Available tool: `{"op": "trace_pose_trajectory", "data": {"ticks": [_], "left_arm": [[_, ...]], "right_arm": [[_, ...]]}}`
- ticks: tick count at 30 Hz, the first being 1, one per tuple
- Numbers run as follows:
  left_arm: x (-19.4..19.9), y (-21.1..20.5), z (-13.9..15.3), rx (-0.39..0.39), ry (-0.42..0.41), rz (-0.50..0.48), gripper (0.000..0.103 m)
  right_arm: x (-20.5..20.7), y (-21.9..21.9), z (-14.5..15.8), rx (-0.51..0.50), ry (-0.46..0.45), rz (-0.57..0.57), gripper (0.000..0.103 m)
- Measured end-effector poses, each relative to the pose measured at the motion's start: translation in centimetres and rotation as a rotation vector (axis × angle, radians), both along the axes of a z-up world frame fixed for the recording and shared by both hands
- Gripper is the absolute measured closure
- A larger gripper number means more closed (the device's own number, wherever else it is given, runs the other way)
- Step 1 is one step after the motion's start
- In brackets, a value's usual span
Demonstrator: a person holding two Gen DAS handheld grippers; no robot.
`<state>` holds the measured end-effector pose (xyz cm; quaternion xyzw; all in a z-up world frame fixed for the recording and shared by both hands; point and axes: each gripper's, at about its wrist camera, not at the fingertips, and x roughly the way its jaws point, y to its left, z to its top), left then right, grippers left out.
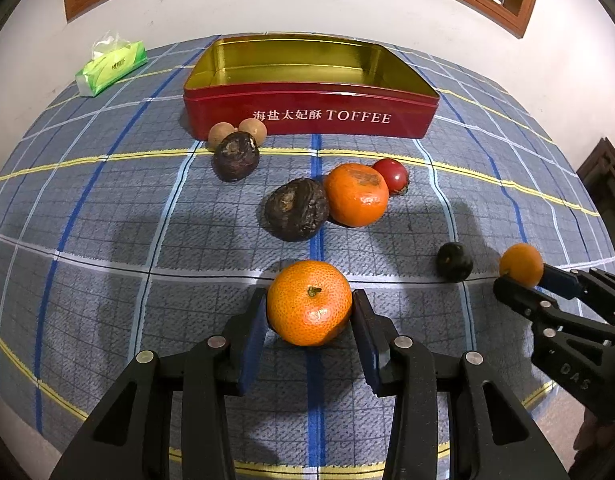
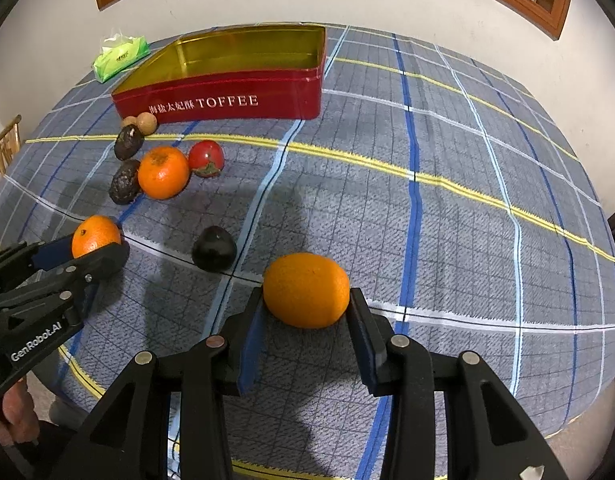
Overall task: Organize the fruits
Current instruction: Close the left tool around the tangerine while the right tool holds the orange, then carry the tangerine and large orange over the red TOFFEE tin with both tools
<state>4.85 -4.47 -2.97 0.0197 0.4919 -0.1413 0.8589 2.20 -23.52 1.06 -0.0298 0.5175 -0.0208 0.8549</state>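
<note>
My left gripper (image 1: 309,308) is shut on a mandarin (image 1: 309,303); it also shows in the right wrist view (image 2: 95,236). My right gripper (image 2: 306,300) is shut on an orange (image 2: 306,290), also seen in the left wrist view (image 1: 521,264). On the cloth lie another mandarin (image 1: 356,194), a red persimmon (image 1: 391,175), two dark wrinkled fruits (image 1: 297,210) (image 1: 236,156), two tan longans (image 1: 218,135) (image 1: 252,131) and a small black fruit (image 1: 454,261). The open red TOFFEE tin (image 1: 307,114) stands behind them, with nothing inside.
A green tissue pack (image 1: 109,64) lies at the back left. The plaid tablecloth (image 1: 107,240) covers the round table up to a white wall. A wooden chair (image 2: 5,140) shows at the far left of the right wrist view.
</note>
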Motion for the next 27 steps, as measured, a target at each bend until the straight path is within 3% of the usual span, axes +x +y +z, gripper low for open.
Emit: {"op": "trace_pose_trajectory", "data": {"ticks": [10, 27], "left_arm": [[1.3, 0.9, 0.3, -0.003, 0.003, 0.031, 0.061], [5.1, 2.1, 2.4, -0.003, -0.06, 0.062, 0.061]], "right_arm": [[1.5, 0.4, 1.7, 0.001, -0.029, 0.012, 0.066], [6.0, 2.2, 2.9, -0.001, -0.071, 0.079, 0.066]]}}
